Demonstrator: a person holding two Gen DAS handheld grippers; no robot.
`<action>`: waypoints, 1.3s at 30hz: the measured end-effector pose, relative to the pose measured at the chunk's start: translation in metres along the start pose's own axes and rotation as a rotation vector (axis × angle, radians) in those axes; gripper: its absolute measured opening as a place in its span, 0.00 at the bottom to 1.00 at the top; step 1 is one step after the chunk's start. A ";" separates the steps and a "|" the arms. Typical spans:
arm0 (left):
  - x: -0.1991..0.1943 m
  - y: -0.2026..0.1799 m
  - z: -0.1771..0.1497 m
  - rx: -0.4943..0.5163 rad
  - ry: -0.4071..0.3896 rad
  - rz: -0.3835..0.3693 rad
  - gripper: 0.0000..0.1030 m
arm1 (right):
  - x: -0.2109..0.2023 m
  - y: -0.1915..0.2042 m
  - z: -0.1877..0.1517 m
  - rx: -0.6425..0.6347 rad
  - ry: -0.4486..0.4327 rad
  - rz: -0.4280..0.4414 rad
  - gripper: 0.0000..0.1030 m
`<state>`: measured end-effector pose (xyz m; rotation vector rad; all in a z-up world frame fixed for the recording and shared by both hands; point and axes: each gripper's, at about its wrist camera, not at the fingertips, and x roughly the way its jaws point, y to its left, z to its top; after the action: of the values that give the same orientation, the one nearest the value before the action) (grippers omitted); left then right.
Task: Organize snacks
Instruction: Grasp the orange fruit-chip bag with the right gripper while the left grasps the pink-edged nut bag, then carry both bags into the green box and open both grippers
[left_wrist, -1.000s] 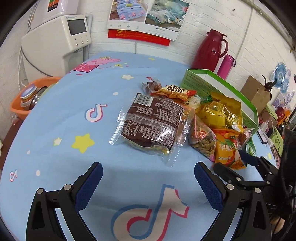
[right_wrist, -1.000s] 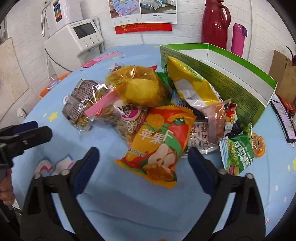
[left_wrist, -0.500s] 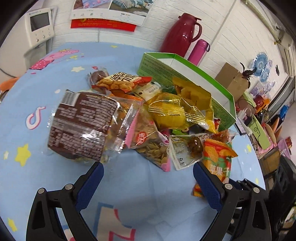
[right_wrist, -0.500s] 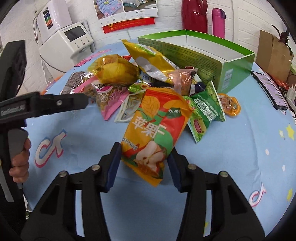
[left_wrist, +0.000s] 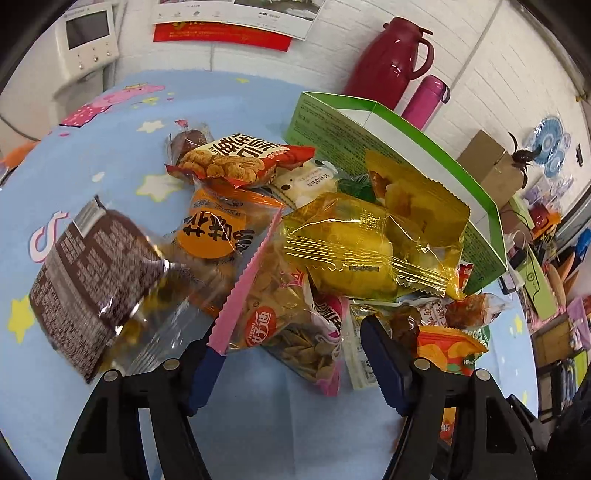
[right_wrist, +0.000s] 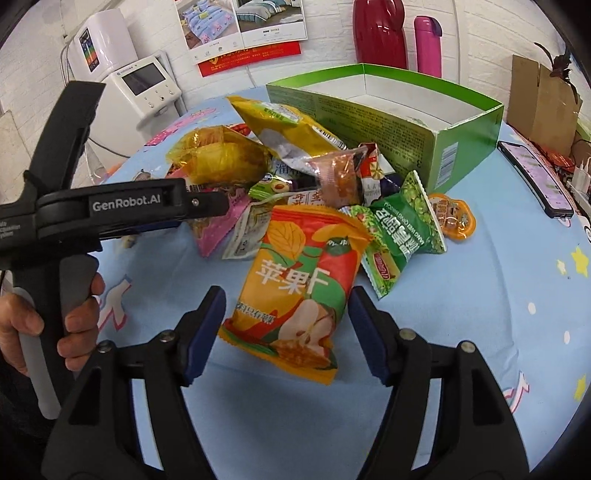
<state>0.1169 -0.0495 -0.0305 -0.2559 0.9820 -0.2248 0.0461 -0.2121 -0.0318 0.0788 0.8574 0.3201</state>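
Right tool widened around apple-chip bag | left tool narrowed

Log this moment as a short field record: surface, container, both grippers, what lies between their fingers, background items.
surface: blue cartoon-print tablecloth
container: open green cardboard box, nothing visible inside
snack pile: mixed packets heaped beside the box's long side
right gripper: open, fingers either side of the orange apple-print snack bag; contact unclear
left gripper: open, at the pink-edged clear seed packet
left of pile: brown-label clear packet
background: dark red thermos jug, pink bottle
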 end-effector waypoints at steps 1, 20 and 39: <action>0.000 -0.001 -0.001 0.008 -0.003 0.002 0.71 | 0.004 0.001 0.000 -0.002 0.010 -0.012 0.67; -0.091 -0.010 -0.022 0.128 -0.064 -0.155 0.42 | -0.058 0.012 0.007 -0.031 -0.158 0.046 0.23; -0.045 -0.104 0.109 0.235 -0.142 -0.243 0.42 | -0.043 -0.080 0.099 0.129 -0.303 -0.107 0.23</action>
<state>0.1765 -0.1221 0.0955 -0.1730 0.7749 -0.5332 0.1145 -0.2955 0.0483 0.1958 0.5779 0.1469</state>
